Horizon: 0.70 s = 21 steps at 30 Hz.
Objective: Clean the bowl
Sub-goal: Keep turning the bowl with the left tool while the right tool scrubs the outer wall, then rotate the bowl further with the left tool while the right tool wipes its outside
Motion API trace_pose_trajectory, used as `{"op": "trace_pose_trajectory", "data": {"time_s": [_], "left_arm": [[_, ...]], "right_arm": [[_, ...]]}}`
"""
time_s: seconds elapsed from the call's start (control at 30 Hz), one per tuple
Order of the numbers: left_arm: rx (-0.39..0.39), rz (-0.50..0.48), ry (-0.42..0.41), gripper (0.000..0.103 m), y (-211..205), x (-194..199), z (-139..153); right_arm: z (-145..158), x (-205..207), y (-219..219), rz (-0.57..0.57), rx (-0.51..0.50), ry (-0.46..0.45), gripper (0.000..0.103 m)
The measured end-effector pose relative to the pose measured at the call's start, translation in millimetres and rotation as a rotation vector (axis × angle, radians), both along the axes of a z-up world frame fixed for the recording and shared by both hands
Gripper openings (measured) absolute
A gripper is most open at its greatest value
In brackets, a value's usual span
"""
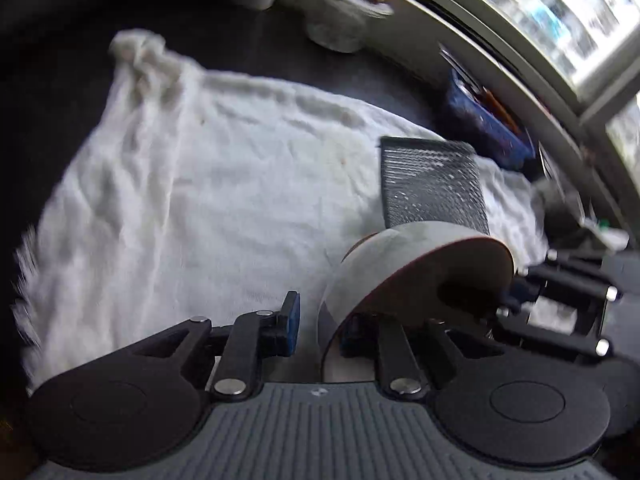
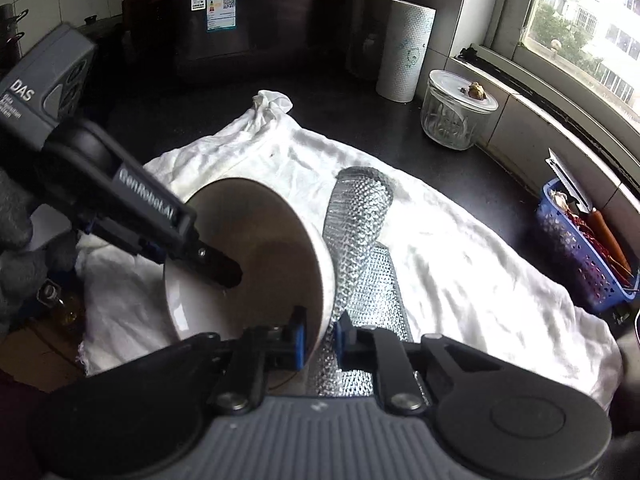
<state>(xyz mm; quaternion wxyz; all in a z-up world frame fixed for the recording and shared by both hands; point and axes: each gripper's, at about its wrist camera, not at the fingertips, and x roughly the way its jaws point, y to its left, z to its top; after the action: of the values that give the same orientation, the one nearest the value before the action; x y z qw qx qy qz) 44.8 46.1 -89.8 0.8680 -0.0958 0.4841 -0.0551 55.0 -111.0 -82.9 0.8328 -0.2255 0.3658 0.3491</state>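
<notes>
A bowl (image 1: 380, 264) (image 2: 260, 248), grey-white outside and brown inside, is held tilted on its side above a white towel (image 1: 180, 180) (image 2: 460, 260). My left gripper (image 1: 320, 320) is shut on the bowl's wall: one finger (image 2: 220, 266) reaches inside and the other stays outside. My right gripper (image 2: 321, 330) (image 1: 512, 300) is shut on a silver mesh scouring cloth (image 2: 360, 216) (image 1: 432, 184), pinching it against the bowl's rim. The rest of the cloth drapes over the rim and down onto the towel.
Black counter under the towel. A paper towel roll (image 2: 406, 52) and a lidded glass jar (image 2: 456, 112) stand at the back near the window sill. A blue basket (image 2: 580, 256) sits at the right, a dark red cooker (image 2: 240, 20) at the back. A gloved hand (image 2: 16, 232) holds the left gripper.
</notes>
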Motion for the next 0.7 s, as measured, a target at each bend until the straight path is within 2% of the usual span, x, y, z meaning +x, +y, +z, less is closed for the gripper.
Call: {"op": "trace_pose_trajectory", "data": {"time_s": [0.03, 0.13, 0.2, 0.27, 0.33, 0.4, 0.53, 0.63, 0.7], "left_arm": [[0.08, -0.058, -0.026, 0.017, -9.6, -1.0, 6.5], [0.249, -0.21, -0.084, 0.017, -32.9, -4.3, 21.1], [0.311, -0.278, -0.113, 0.017, -44.8, -6.8, 26.7], [0.311, -0.293, -0.119, 0.009, -49.3, -7.3, 28.4], [0.227, -0.238, -0.103, 0.009, -42.8, -4.8, 25.5], [0.142, -0.173, -0.084, 0.009, -33.6, -1.2, 22.8], [-0.116, 0.026, -0.01, 0.009, 4.3, 4.3, 9.3], [-0.228, 0.135, 0.026, 0.009, 21.2, 1.0, -3.1], [-0.315, 0.221, 0.059, 0.01, 32.4, -2.1, -12.5]], "right_arm": [[0.5, -0.5, 0.5, 0.008, -0.011, -0.012, 0.01], [3.4, -1.3, 1.2, 0.022, -0.049, -0.059, 0.009], [6.2, -2.8, 1.7, 0.034, -0.083, -0.106, 0.008], [9.1, -4.8, 2.4, 0.046, -0.121, -0.156, 0.008], [10.7, -5.4, 2.8, 0.054, -0.137, -0.176, 0.008], [11.2, -3.4, 0.4, 0.041, -0.123, -0.157, 0.008], [10.1, 6.1, -9.8, -0.024, -0.041, -0.043, 0.012], [5.8, 7.6, -13.8, -0.05, 0.009, 0.026, 0.015], [3.3, 5.7, -11.1, -0.051, 0.015, 0.037, 0.017]]}}
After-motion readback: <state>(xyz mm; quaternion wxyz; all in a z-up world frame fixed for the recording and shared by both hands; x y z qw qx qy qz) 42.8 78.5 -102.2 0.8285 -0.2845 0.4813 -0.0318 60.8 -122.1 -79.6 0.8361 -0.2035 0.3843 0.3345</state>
